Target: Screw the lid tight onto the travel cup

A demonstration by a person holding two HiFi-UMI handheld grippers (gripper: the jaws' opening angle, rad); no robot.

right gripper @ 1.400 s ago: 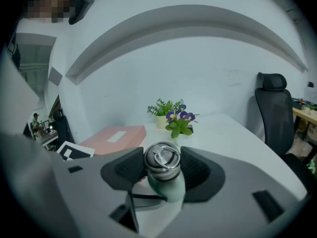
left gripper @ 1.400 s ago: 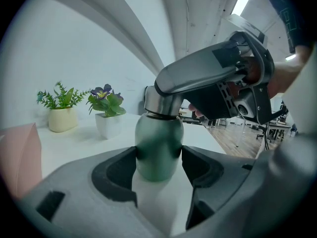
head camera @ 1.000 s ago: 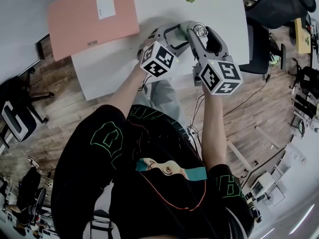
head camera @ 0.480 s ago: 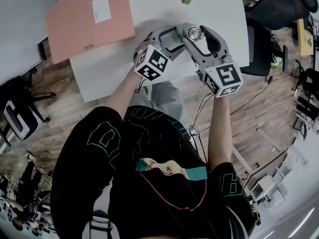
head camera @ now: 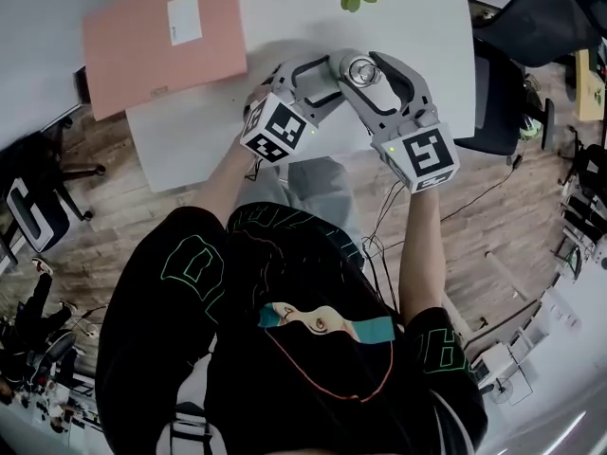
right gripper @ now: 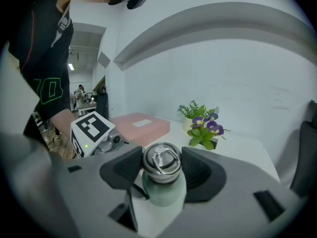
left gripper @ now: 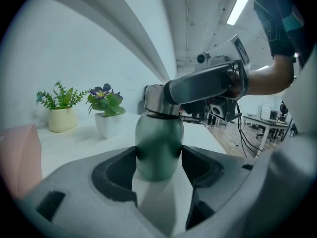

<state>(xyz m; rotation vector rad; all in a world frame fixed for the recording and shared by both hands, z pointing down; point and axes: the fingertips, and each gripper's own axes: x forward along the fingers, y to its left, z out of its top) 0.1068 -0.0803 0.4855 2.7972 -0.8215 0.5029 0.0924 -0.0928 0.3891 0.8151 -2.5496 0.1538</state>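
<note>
A green travel cup stands on the white table near its front edge. My left gripper is shut on the cup's green body, one pad pressed to each side. The steel lid with its ring handle sits on the cup's neck. My right gripper comes at the lid from above; its jaws are closing, with the lid between them and the pads against its sides. In the head view both grippers meet at the lid, the left gripper to the left of the right gripper.
A pink folder lies at the table's far left. A white pot of purple flowers and a yellow pot of greenery stand at the back. A black chair stands right of the table; the front edge is just below the grippers.
My right gripper has twisted around the lid, so its marker cube now shows a different face. The left gripper and the cup have stayed in place.
</note>
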